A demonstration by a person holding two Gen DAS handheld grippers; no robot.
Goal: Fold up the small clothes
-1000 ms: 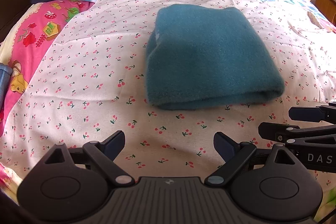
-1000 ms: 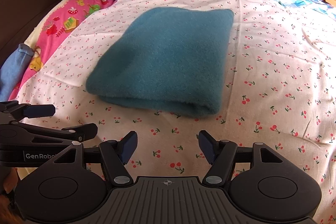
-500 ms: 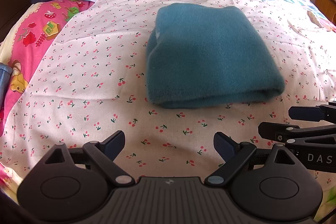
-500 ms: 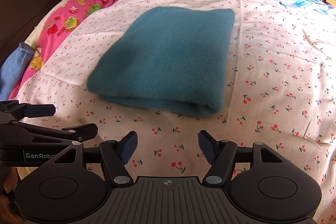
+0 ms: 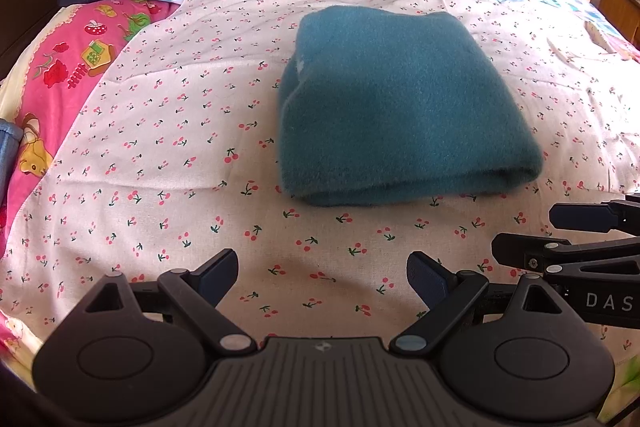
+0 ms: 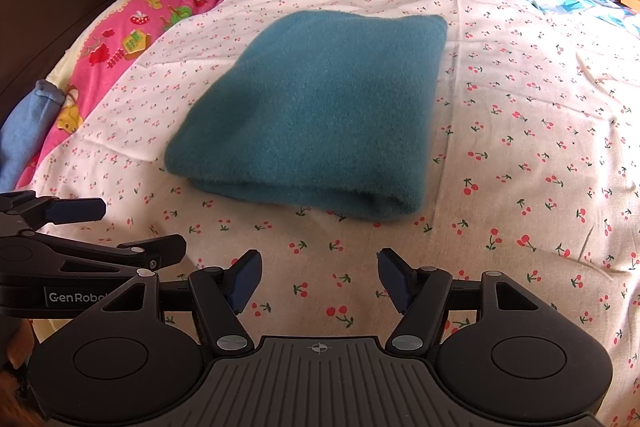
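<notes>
1. The teal garment (image 5: 400, 103) lies folded on the cherry-print sheet (image 5: 160, 147) of the bed, ahead of both sets of fingers and apart from them. The left gripper (image 5: 322, 277) and the right gripper (image 6: 318, 277) both stand wide and empty.
2. The fold looks finished, or nearly so. A further grab at the rounded near edge, straight beyond the fingers, could pull only the top layer and open the stack.
3. The fleece looks thick and springy; pinching all layers in one bite may fail, so part of the bundle could sag or slide out when lifted.
4. Fingers driven low under the edge may catch the sheet as well and drag it into wrinkles.
5. The two grippers sit just beside each other; closing in together risks them knocking.
</notes>
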